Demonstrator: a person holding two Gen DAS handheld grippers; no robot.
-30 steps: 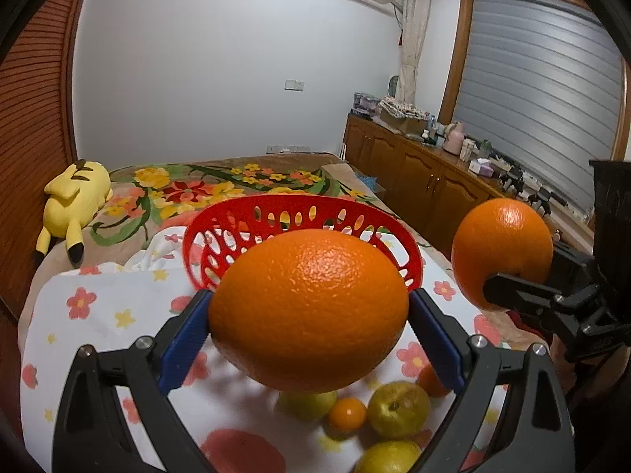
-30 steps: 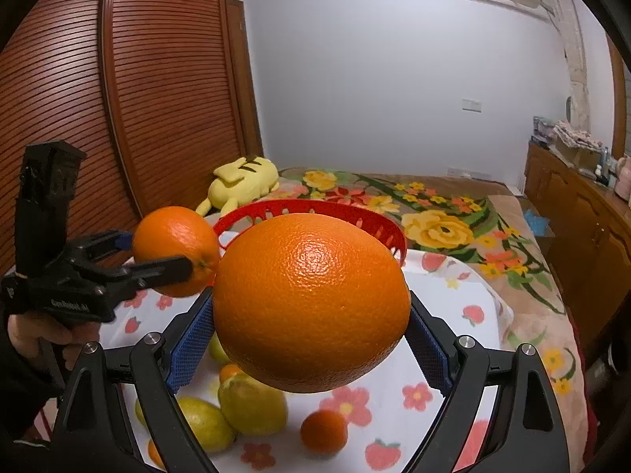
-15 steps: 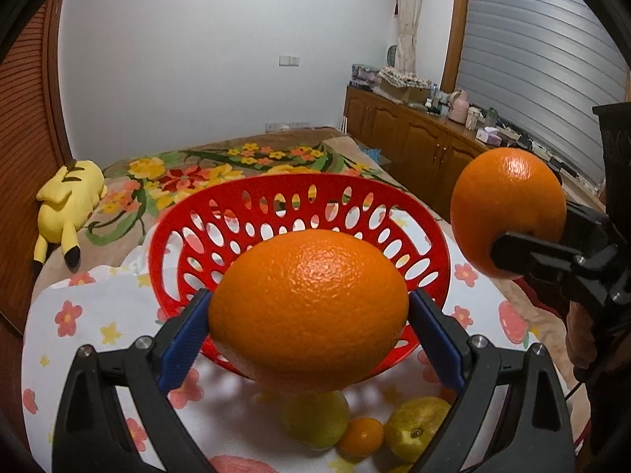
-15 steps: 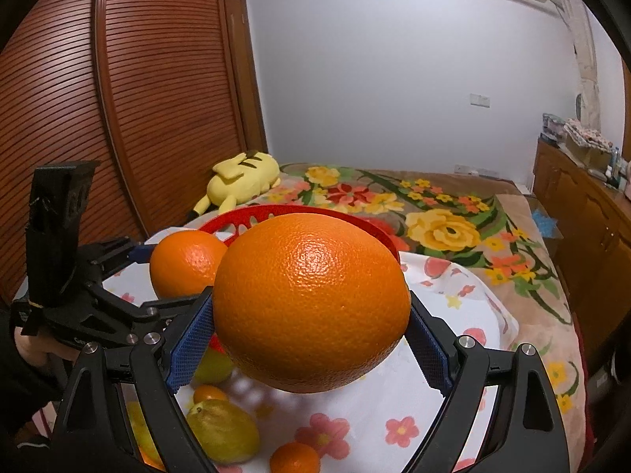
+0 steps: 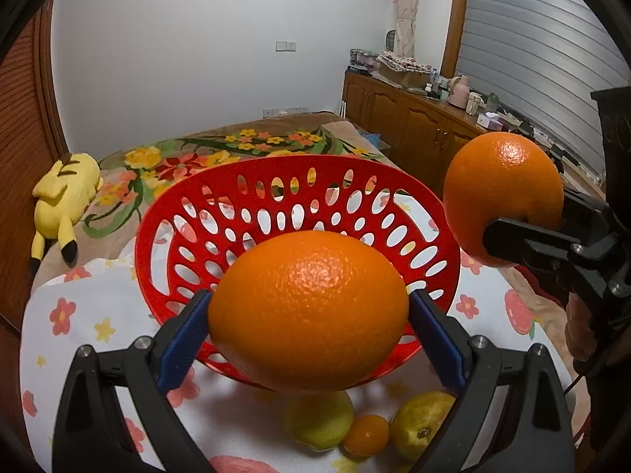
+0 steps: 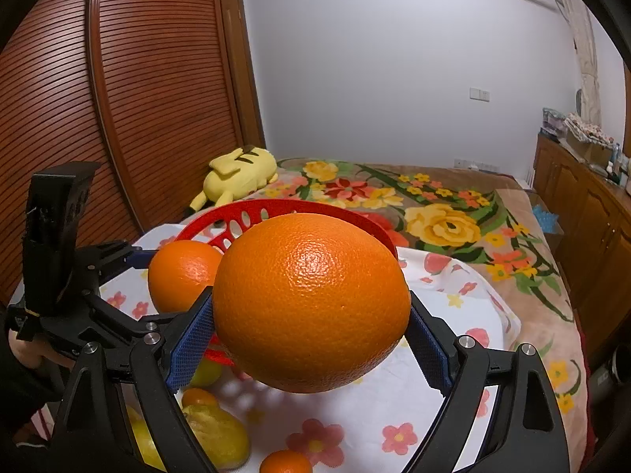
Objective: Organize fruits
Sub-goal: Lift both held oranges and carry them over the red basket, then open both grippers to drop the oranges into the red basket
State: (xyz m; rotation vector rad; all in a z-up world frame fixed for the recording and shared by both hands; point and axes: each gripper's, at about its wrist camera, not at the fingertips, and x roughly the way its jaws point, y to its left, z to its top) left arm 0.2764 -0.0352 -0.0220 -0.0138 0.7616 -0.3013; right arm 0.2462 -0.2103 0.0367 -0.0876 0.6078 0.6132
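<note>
My left gripper (image 5: 308,327) is shut on a large orange (image 5: 307,309) held in the air at the near rim of the empty red perforated basket (image 5: 252,213). My right gripper (image 6: 311,327) is shut on a second large orange (image 6: 311,305), level with the basket's right side; it shows in the left wrist view (image 5: 503,203). The basket rim shows behind the fruit in the right wrist view (image 6: 256,207). The left gripper's orange shows there too (image 6: 181,276). Loose lemons (image 5: 420,423) and a small tangerine (image 5: 364,435) lie on the floral cloth below.
A white cloth with flowers (image 6: 453,394) covers the surface on a bed. A yellow plush toy (image 5: 67,197) lies at the left by the wooden wardrobe (image 6: 118,98). Wooden cabinets (image 5: 414,126) line the right wall. More lemons (image 6: 221,437) and a tangerine (image 6: 286,461) lie near.
Both grippers have moved forward and down toward the basket with their oranges. The basket looks larger and its inside has come into view. The loose fruit has slid toward the bottom edge.
</note>
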